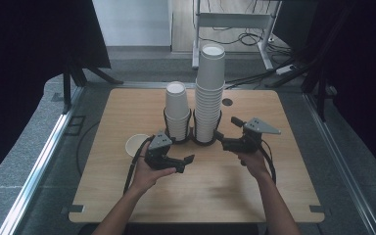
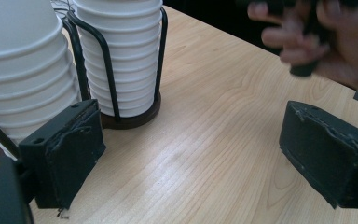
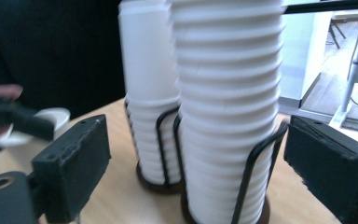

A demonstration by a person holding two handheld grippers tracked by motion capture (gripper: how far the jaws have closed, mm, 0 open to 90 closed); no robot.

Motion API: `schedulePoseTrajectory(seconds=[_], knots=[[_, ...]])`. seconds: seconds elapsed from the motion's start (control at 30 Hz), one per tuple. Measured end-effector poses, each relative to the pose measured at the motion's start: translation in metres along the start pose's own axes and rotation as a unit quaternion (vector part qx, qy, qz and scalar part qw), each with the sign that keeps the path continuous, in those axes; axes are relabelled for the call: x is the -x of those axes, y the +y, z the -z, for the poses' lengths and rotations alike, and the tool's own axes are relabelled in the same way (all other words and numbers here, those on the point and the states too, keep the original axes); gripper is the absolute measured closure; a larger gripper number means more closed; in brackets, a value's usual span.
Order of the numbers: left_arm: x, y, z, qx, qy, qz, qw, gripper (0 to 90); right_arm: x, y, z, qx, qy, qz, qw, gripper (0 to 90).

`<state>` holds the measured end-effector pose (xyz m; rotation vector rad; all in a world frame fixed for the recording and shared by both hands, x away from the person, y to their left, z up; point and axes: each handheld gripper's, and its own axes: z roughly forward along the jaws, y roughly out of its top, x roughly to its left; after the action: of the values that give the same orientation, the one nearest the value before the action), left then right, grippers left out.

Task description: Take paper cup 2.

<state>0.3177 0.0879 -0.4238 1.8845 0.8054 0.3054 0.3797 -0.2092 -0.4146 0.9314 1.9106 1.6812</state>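
The tall stack (image 1: 209,93) should be approached squarely by the empty, parted right gripper (image 1: 223,139), 1 cup being taken.

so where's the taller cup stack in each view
high view: taller cup stack stands at centre, right of the shorter stack.
left gripper view: top centre, in its black wire holder.
right gripper view: middle, large and close.
shared landmark: the wooden table.
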Motion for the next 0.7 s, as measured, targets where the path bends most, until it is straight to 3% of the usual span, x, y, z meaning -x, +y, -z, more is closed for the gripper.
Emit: schedulePoseTrajectory(seconds=[0.3, 0.7], knots=[[0.003, -0.007, -0.005, -0.015, -0.007, -0.002, 0.9999, 6.6, 0.007, 0.039, -0.027, -0.014, -0.021, 0.016, 0.9996, 0.0], [0.001, -0.010, -0.002, -0.018, -0.008, 0.004, 0.9998, 7.6, 0.011, 0.072, -0.059, -0.004, -0.027, 0.012, 0.9995, 0.0]])
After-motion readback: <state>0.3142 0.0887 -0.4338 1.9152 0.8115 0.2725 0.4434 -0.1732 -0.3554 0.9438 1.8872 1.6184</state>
